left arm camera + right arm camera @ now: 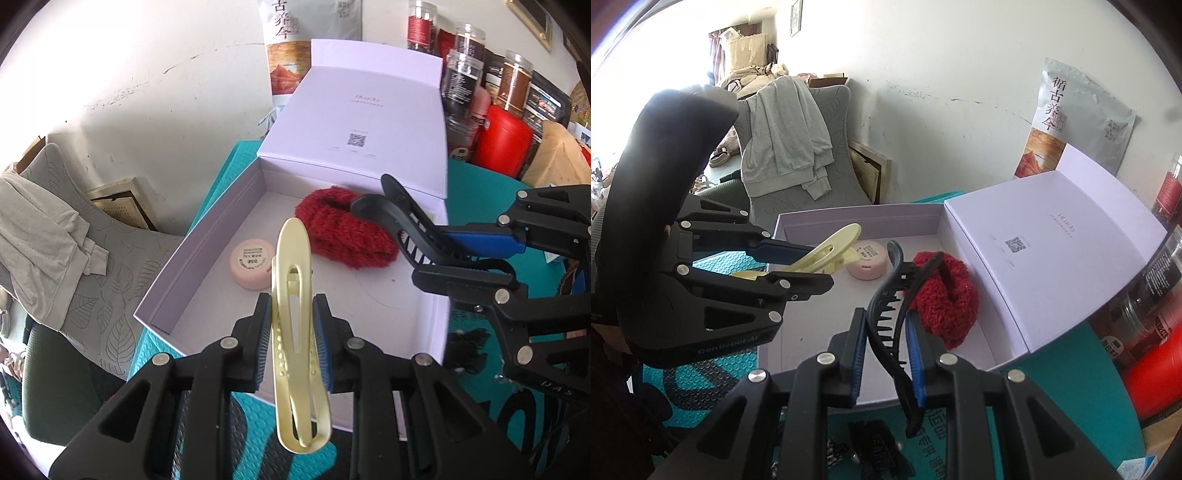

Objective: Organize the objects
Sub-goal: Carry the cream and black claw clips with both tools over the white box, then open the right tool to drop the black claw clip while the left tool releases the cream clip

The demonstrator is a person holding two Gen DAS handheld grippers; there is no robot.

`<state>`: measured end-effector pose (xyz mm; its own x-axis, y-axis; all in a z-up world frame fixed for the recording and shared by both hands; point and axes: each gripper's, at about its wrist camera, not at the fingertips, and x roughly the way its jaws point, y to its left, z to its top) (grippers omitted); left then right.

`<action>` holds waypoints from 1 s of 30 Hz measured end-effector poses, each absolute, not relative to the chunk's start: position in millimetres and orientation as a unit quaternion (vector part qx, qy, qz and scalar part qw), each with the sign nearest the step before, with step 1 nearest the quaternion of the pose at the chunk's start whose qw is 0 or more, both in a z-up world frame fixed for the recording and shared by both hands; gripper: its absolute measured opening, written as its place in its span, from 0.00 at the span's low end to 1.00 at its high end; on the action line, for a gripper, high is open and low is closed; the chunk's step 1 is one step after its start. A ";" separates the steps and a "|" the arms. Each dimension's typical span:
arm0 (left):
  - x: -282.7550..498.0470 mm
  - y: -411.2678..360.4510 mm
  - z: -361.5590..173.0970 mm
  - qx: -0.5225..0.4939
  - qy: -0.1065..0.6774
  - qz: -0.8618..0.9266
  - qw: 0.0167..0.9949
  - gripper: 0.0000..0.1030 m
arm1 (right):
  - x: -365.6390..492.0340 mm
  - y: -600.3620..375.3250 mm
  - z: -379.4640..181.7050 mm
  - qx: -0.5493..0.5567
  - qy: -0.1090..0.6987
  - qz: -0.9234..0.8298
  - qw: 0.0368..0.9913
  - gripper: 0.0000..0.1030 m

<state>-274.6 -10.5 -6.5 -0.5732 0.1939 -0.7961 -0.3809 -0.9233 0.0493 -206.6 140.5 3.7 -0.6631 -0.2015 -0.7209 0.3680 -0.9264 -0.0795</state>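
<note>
My left gripper is shut on a pale yellow hair clip, held upright over the near part of an open lilac box. My right gripper is shut on a black toothed hair clip, above the same box. Inside the box lie a fuzzy red scrunchie and a round pink case. In the left wrist view the right gripper comes in from the right with the black clip. The right wrist view shows the left gripper with the yellow clip.
The box lid stands open behind, on a teal mat. Jars, a red canister and a printed pouch crowd the back. Small dark hair items lie on the mat in front. A chair with a grey garment stands left.
</note>
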 end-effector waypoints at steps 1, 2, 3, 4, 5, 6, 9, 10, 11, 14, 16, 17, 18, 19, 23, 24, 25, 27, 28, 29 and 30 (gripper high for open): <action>-279.2 -11.5 -9.1 -0.434 0.108 0.880 0.163 0.20 | -210.5 140.6 2.2 0.381 0.111 -0.905 0.156 0.20; -284.5 -11.9 -11.6 -0.435 0.109 0.879 0.162 0.20 | -214.3 140.5 0.5 0.382 0.112 -0.904 0.155 0.20; -288.9 -12.7 -13.9 -0.436 0.109 0.878 0.161 0.20 | -218.1 140.4 -1.0 0.383 0.113 -0.903 0.155 0.20; -294.1 -13.5 -15.8 -0.437 0.110 0.878 0.160 0.20 | -220.4 140.0 -1.7 0.384 0.114 -0.903 0.155 0.20; -298.6 -14.2 -17.6 -0.437 0.111 0.878 0.159 0.20 | -224.6 139.7 -3.2 0.384 0.115 -0.903 0.155 0.20; -303.5 -14.8 -19.3 -0.438 0.112 0.878 0.157 0.20 | -226.3 139.6 -3.5 0.385 0.115 -0.903 0.155 0.20; -316.6 -16.5 -24.8 -0.438 0.118 0.878 0.154 0.20 | -235.6 138.9 -6.8 0.387 0.114 -0.901 0.156 0.20; -321.0 -16.9 -26.5 -0.439 0.119 0.878 0.153 0.20 | -238.4 138.7 -7.8 0.389 0.113 -0.901 0.157 0.20; -324.9 -17.4 -28.4 -0.439 0.120 0.878 0.151 0.20 | -241.5 138.3 -9.2 0.390 0.112 -0.901 0.157 0.20; -337.2 -18.3 -34.4 -0.442 0.123 0.876 0.148 0.20 | -250.9 137.3 -13.5 0.393 0.112 -0.899 0.156 0.20; -344.9 -17.6 -38.6 -0.444 0.126 0.875 0.147 0.20 | -257.3 136.4 -17.6 0.396 0.113 -0.898 0.156 0.20; -349.1 -17.7 -41.1 -0.446 0.126 0.874 0.146 0.20 | -259.7 135.7 -19.9 0.398 0.113 -0.897 0.156 0.20; -352.3 -17.8 -43.7 -0.448 0.126 0.873 0.144 0.20 | -262.4 135.3 -21.5 0.400 0.113 -0.896 0.157 0.20; -356.2 -18.2 -46.3 -0.451 0.125 0.872 0.144 0.20 | -265.4 135.2 -24.0 0.403 0.112 -0.895 0.158 0.20; -367.1 -18.6 -56.0 -0.458 0.125 0.868 0.144 0.20 | -274.0 137.1 -31.9 0.410 0.104 -0.892 0.159 0.20; -369.6 -18.2 -58.3 -0.460 0.126 0.867 0.144 0.20 | -275.0 136.9 -33.4 0.411 0.103 -0.892 0.159 0.20; -371.4 -18.1 -60.6 -0.461 0.127 0.866 0.145 0.21 | -276.1 136.6 -35.2 0.412 0.103 -0.891 0.160 0.20; -374.1 -16.3 -61.8 -0.457 0.131 0.868 0.144 0.21 | -279.6 135.8 -39.4 0.416 0.104 -0.889 0.160 0.20; -376.3 -15.3 -62.5 -0.457 0.131 0.868 0.144 0.21 | -281.0 135.4 -40.9 0.417 0.103 -0.888 0.161 0.20; -377.7 -15.7 -63.0 -0.458 0.130 0.868 0.144 0.21 | -282.2 135.2 -42.1 0.418 0.102 -0.888 0.162 0.20; -378.6 -14.8 -62.8 -0.457 0.130 0.868 0.144 0.21 | -282.8 135.3 -43.2 0.419 0.100 -0.888 0.163 0.20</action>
